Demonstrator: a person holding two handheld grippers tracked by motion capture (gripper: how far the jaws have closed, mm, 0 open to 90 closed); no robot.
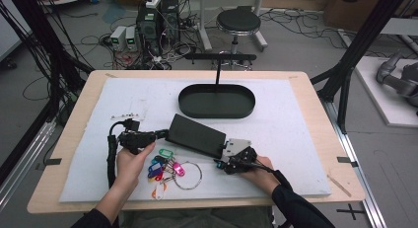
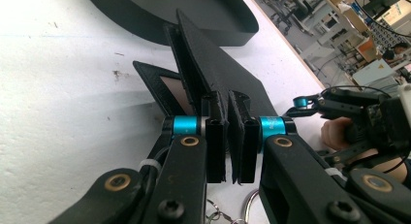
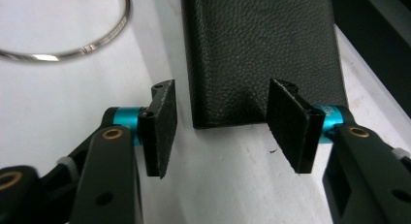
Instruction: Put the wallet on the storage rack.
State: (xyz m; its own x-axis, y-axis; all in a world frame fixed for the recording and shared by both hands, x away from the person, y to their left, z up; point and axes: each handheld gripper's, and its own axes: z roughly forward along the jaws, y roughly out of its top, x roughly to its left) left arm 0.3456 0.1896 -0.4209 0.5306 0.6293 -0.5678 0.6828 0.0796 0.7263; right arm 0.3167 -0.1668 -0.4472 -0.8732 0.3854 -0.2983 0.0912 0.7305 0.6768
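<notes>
So, high view: black leather wallet lies slantwise on the white mat, between the two grippers and just in front of the black oval tray. Left gripper has the wallet's left end pinched. Right gripper is at the wallet's near right corner. A bunch of coloured key tags on a large metal ring sits near the hands, untouched. The mat covers a pale wooden table; behind it a round black stool, power boxes and loose cables on a grey floor.

Left gripper view: left gripper clamped tight on one cover of the wallet, which stands on edge; a tan lining shows where it gapes. Tray behind.

Right gripper view: right gripper part-open, jaws straddling the wallet's end but pads not touching it. Ring to the side.

Judgement: one side is secured, the second grip is not yet made. Opening the wallet, or moving it to the tray, appears left to do.
</notes>
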